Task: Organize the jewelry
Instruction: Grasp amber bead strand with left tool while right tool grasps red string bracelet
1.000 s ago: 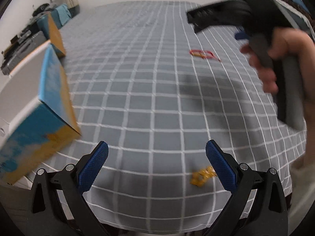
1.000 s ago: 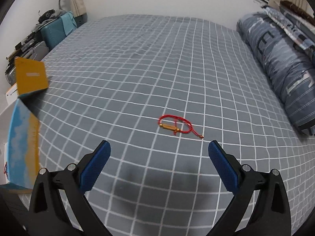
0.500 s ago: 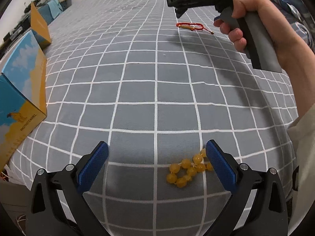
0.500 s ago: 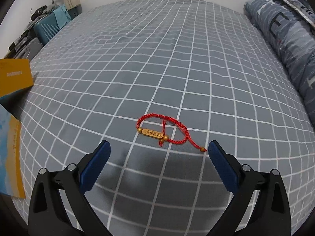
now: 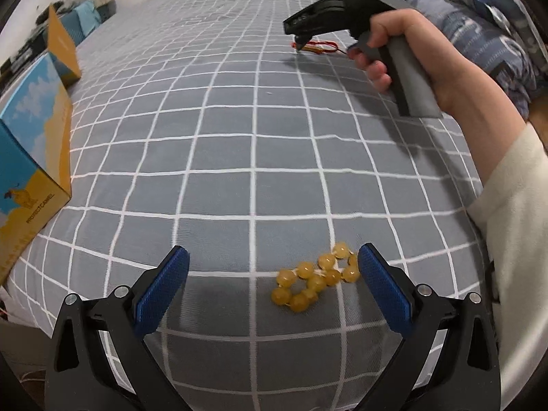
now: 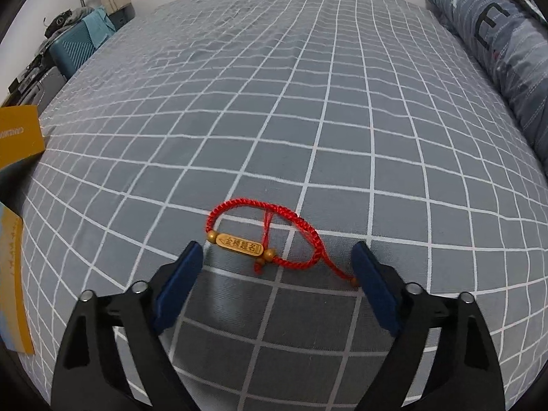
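Two grippers, both wide open, holding nothing. Right gripper [image 6: 277, 263] straddles the red cord bracelet [image 6: 267, 239] on the checked bedspread [image 6: 308, 120], gold bar crosswise between its jaws. Amber bead bracelet [image 5: 316, 279] sits by the left gripper [image 5: 274, 267]'s right pad.

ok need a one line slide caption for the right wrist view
Right gripper, jaws open, poised over a red cord bracelet with a gold bar charm on the grey checked bedsheet.
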`<state>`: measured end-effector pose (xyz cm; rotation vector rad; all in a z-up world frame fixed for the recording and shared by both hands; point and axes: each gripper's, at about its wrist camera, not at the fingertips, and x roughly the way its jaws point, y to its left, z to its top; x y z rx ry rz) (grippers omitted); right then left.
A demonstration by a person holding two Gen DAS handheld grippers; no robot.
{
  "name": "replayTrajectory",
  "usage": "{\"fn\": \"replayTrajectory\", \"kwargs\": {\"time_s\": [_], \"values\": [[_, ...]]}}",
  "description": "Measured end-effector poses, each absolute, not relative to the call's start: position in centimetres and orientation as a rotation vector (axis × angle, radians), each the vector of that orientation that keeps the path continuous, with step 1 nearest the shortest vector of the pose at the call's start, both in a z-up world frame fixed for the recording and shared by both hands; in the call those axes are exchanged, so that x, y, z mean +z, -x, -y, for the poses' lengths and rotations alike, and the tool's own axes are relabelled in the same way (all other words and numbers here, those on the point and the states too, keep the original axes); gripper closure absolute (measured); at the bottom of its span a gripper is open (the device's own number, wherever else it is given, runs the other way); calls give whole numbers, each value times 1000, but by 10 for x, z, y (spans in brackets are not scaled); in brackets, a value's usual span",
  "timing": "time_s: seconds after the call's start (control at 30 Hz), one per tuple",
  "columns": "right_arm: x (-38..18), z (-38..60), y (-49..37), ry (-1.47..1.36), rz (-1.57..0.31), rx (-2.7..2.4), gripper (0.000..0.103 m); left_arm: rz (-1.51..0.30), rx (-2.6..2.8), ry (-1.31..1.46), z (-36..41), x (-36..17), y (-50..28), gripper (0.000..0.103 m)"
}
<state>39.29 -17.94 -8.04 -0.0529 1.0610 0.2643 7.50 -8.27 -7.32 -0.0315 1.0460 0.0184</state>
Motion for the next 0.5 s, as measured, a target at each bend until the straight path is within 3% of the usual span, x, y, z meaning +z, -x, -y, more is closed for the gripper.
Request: {"fn": "replayTrajectory", "kwargs": {"time_s": [0.13,0.43,0.5], "values": [[-83,179,-394,65,-1053,253,31,-1047,17,30,85,-74,-75,7],[-85,180,-394,67,-1032,246,51,-1042,21,23,90,-74,-68,42],[-85,180,-393,69,-1030,252,55,-1044,36,13,90,-74,-66,54]]}}
